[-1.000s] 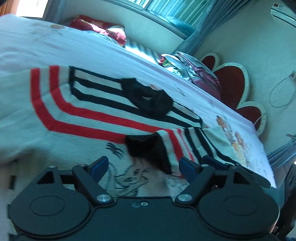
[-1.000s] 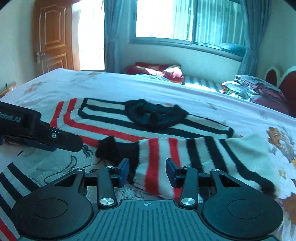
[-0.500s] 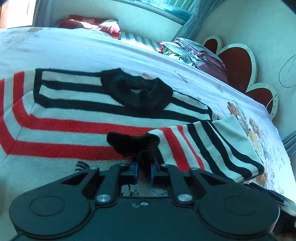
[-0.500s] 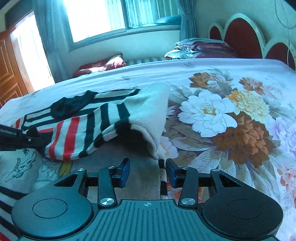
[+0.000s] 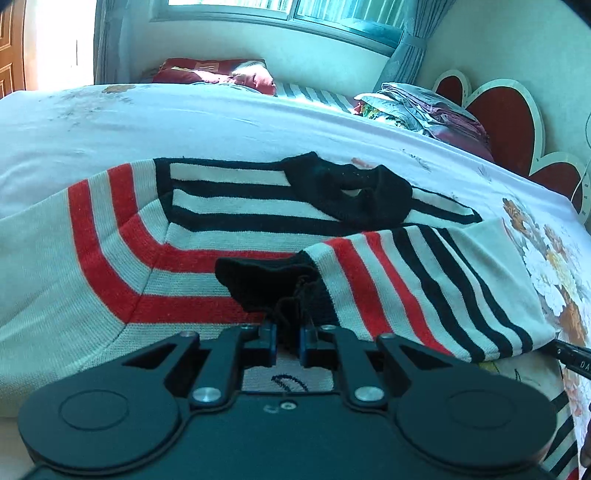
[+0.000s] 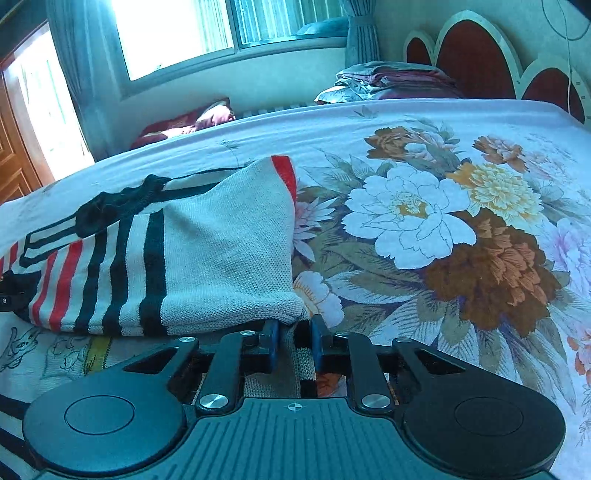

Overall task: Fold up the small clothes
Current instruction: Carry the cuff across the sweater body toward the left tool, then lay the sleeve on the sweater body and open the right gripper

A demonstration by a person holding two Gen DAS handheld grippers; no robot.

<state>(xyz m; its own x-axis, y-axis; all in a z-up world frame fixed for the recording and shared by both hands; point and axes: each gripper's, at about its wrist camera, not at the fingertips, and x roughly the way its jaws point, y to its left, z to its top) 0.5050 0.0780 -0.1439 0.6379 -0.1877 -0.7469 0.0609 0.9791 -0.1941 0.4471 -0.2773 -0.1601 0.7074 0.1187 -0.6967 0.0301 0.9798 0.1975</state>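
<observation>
Over on the left, the sweater (image 5: 207, 236) lies spread across the bed (image 5: 184, 122), its white knit banded in red and black, the black collar (image 5: 347, 192) toward the far side. One sleeve (image 5: 424, 280) is folded across the chest, and its black cuff (image 5: 266, 284) sits right at the left gripper (image 5: 287, 341). That gripper's jaws are pinched tight on the cuff, dark knit bunched between the blue pads. At the right edge of this view a black tip of the other tool pokes in beside the sleeve's fold.

Moving right, the right gripper (image 6: 293, 341) is at the sweater's side edge, where the folded sleeve meets the flowered bedsheet (image 6: 443, 229). Its jaws have just been closing, and a strip of pale knit (image 6: 295, 354) stands between the pads, which sit narrow against it. Beyond, folded bedding (image 6: 388, 79) is stacked by the red headboard (image 6: 472, 55), under a bright window (image 6: 177, 29).
</observation>
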